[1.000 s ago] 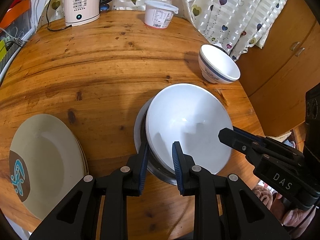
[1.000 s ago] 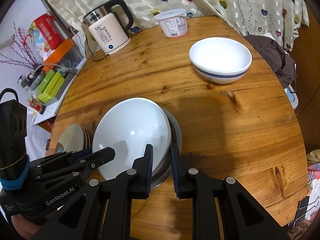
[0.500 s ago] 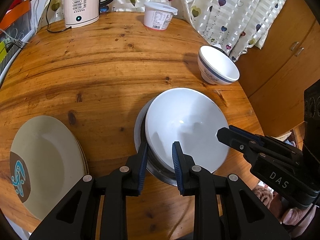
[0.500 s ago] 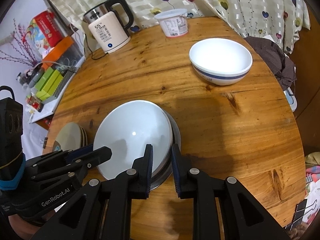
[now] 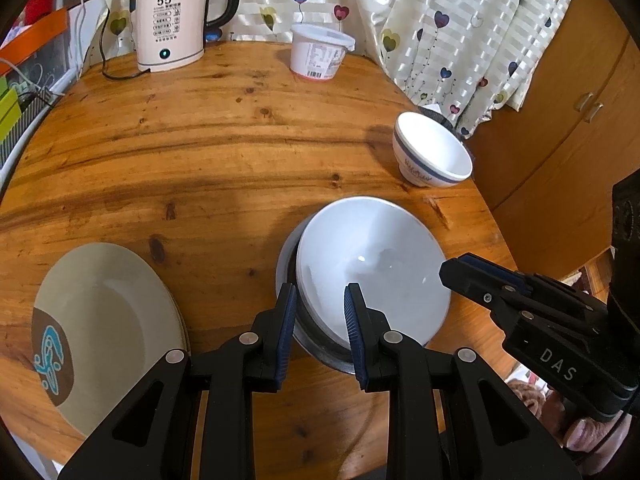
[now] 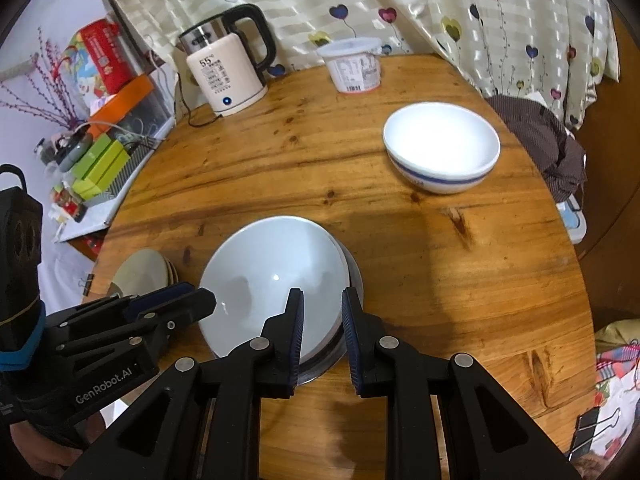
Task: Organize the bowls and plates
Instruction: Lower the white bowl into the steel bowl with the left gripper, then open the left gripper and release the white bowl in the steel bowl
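Bowls: my left hand-held gripper (image 5: 320, 300) grips the wide white bowl's (image 5: 372, 264) near rim, nested in a steel bowl (image 5: 316, 344) mid-table (image 5: 200, 152); my right hand-held gripper (image 6: 322, 306) grips its rim too. Right of it sits the blue-banded bowl (image 6: 442, 156), likely next stop.

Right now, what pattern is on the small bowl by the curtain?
White with a blue band; clearest in the right wrist view.

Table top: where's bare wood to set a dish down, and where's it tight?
Widest free patch: mid-table, bordered by the kettle, the plastic tub, the tan plates and the white bowl. A second patch lies between the white bowl and the blue-banded bowl. Tight around the white bowl, where both grippers work.
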`<action>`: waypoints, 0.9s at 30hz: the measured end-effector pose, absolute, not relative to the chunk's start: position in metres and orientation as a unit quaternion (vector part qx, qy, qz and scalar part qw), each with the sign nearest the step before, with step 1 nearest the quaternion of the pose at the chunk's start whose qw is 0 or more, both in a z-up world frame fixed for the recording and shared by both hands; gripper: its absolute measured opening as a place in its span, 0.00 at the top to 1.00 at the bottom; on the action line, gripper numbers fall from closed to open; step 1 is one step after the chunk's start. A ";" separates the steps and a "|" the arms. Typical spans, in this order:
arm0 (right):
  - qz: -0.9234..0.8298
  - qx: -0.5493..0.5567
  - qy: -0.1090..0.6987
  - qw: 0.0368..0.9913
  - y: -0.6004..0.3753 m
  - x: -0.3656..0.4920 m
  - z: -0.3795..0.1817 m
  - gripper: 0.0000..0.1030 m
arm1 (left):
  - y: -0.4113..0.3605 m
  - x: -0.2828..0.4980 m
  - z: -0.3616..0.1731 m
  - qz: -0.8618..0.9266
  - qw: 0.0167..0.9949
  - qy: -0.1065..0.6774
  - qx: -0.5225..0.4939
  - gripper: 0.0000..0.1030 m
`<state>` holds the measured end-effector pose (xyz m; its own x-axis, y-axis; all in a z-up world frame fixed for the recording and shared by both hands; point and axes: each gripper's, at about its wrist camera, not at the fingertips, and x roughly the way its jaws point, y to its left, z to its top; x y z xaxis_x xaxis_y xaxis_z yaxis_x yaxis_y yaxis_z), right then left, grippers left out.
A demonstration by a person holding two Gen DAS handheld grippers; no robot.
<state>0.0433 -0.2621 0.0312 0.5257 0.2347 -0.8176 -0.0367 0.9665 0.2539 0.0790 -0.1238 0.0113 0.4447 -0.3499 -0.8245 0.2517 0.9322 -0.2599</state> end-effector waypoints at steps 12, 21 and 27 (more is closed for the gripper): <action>0.083 0.076 0.447 0.887 -0.255 0.033 0.056 0.74 | -0.124 0.071 0.030 -0.187 0.863 0.467 -0.046 0.75; 0.086 0.076 0.441 0.890 -0.255 0.029 0.060 0.72 | -0.128 0.069 0.036 -0.193 0.867 0.458 -0.042 0.75; 0.086 0.077 0.440 0.891 -0.255 0.029 0.062 0.69 | -0.129 0.071 0.037 -0.196 0.867 0.457 -0.041 0.75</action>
<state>0.0292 -0.2550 0.0620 0.5988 0.2211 -0.7698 -0.0858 0.9733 0.2129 0.0713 -0.1289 0.0367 0.5054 -0.3764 -0.7765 0.3019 0.9201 -0.2495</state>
